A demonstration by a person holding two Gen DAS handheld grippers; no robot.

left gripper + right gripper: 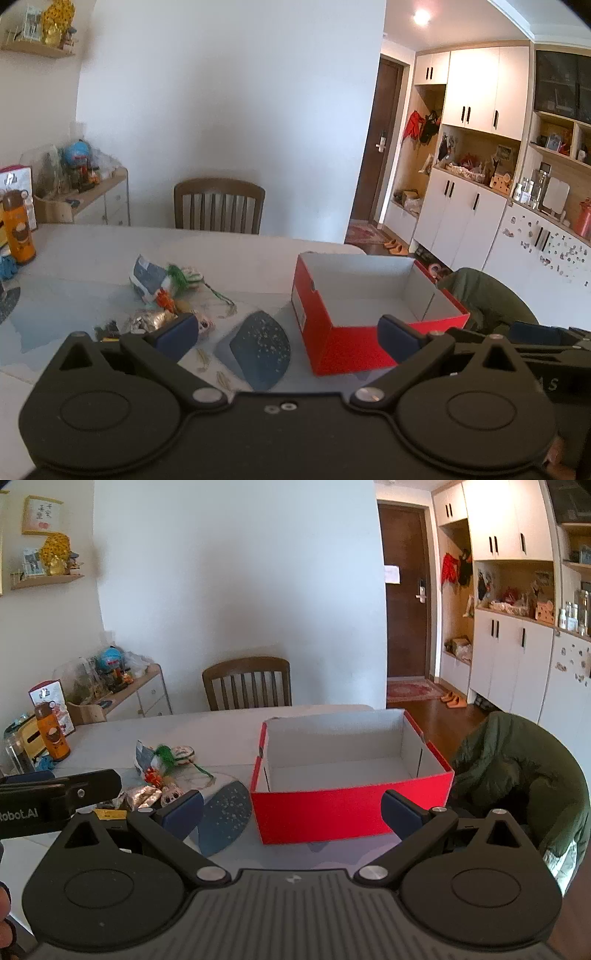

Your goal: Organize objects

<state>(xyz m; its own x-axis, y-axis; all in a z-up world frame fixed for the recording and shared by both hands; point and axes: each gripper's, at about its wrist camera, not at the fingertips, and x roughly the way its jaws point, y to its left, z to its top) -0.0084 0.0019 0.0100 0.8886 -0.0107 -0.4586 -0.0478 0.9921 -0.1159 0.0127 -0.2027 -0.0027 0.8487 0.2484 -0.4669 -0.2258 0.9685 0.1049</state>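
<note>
Both grippers, left gripper and right gripper, wide open and empty; small trinkets heaped on bench left of empty red box, judged light, crinkly, loose; best pinched singly at firmest body.

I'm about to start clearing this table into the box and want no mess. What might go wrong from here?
1. The small items lie heaped and tangled, with a green cord trailing; lifting one may drag others along.
2. The red box is light, empty cardboard near the table's edge; a bump from the right tongs might shove it off.
3. The left tongs and the right tongs, both open, sit close together and may collide.
</note>
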